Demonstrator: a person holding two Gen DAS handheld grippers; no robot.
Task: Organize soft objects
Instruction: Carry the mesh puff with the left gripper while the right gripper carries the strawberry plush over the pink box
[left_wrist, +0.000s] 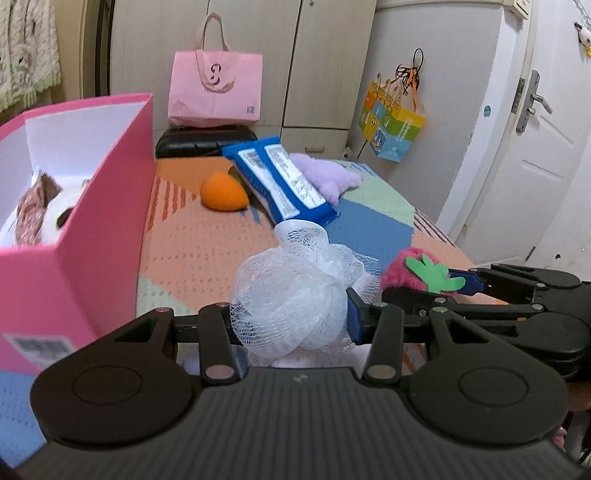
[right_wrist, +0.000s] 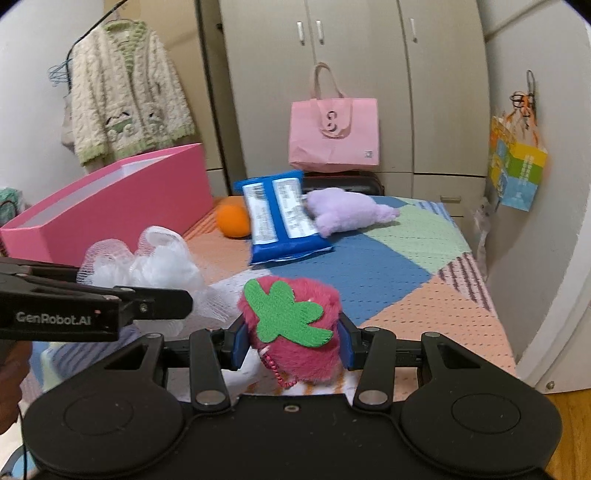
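In the left wrist view the left gripper (left_wrist: 291, 317) sits at the bottom centre, its jaws closed on a white mesh bath sponge (left_wrist: 295, 291) that bulges up between the blue pads. At the right edge of that frame the right gripper (left_wrist: 424, 286) holds a pink fluffy strawberry toy (left_wrist: 406, 266) with a green felt leaf. The right wrist view shows this grip close up, low in the centre: both pads press the toy's sides. A pink box (left_wrist: 92, 229) fills the left of the frame, open at the top, with a white plush toy (left_wrist: 55, 214) inside. On the patchwork bedspread (left_wrist: 207, 251) behind lie an orange ball (left_wrist: 221, 192), a blue packet (left_wrist: 284, 181) and a purple plush (left_wrist: 325, 173), close together near the centre
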